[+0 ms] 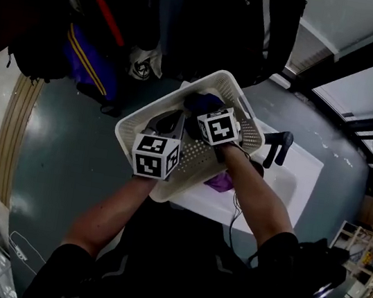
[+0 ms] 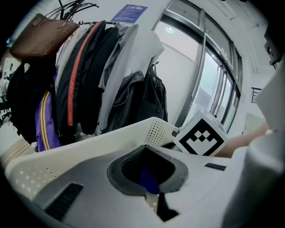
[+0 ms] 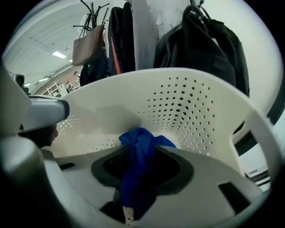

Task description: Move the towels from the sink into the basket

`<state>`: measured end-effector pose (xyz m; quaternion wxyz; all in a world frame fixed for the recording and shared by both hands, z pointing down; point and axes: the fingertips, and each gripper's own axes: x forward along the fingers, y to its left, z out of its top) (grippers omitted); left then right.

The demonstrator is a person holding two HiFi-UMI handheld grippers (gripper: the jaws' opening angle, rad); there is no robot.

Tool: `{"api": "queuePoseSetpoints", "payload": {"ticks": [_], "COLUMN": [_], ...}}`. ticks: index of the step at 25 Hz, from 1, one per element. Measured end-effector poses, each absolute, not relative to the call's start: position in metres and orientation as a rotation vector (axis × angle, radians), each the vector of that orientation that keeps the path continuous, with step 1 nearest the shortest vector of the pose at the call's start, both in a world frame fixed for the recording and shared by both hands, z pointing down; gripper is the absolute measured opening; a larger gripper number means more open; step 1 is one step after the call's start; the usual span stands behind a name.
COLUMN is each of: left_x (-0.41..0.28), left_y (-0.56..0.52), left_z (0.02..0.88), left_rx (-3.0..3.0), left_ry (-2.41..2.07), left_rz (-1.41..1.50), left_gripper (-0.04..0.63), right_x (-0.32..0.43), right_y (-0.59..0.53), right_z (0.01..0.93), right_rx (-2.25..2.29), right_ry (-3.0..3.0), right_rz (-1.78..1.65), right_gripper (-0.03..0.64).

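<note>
Right gripper view has the blue towel [image 3: 137, 176] bunched in the gap of the right gripper [image 3: 141, 156], knotted end farthest from the camera. Its length runs straight back along the line the jaws point, down into the far corner of the basket [image 3: 196, 107]. Those jaws stand part-way apart, and the cloth looks draped between them rather than pinched, so I judge it released inside the basket. What matters next is that the towel lies dead ahead on the gripper's own axis, so a straight pull back up along that line should clear it without dragging it out. The left gripper [image 2: 149, 178] sits over the basket's near corner, its jaws a little apart on nothing, with a sliver of blue showing through the gap. From the head view, a purple towel [image 1: 222, 182] lies in the sink [image 1: 298, 173] just under the basket's near edge, closer to the right hand than the left.
</note>
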<state>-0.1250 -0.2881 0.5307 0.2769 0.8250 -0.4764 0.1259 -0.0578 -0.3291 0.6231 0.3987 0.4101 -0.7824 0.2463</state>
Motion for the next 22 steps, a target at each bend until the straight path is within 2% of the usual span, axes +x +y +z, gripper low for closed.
{"api": "queuePoseSetpoints", "payload": {"ticks": [5,17,22], "left_x": [-0.118,-0.095,-0.069], "left_y": [-0.285,-0.258,-0.237], "left_z": [0.509,0.421,0.382], "left_rx": [2.283,2.611,2.717], "left_ry": [-1.249,-1.074,-0.956], "left_rz": [0.292,0.166,0.107], "left_gripper": [0.006,0.006,0.006], "right_x": [-0.059,-0.018,0.021], "right_y": [-0.329,-0.281,-0.241], "right_z": [0.573,0.429,0.382], "right_rx": [1.135,1.484,1.641], "right_ry": [-2.086,-2.329,-2.353], "right_rz": [0.598,0.478,0.397], "right_gripper": [0.167,0.050,0.038]}}
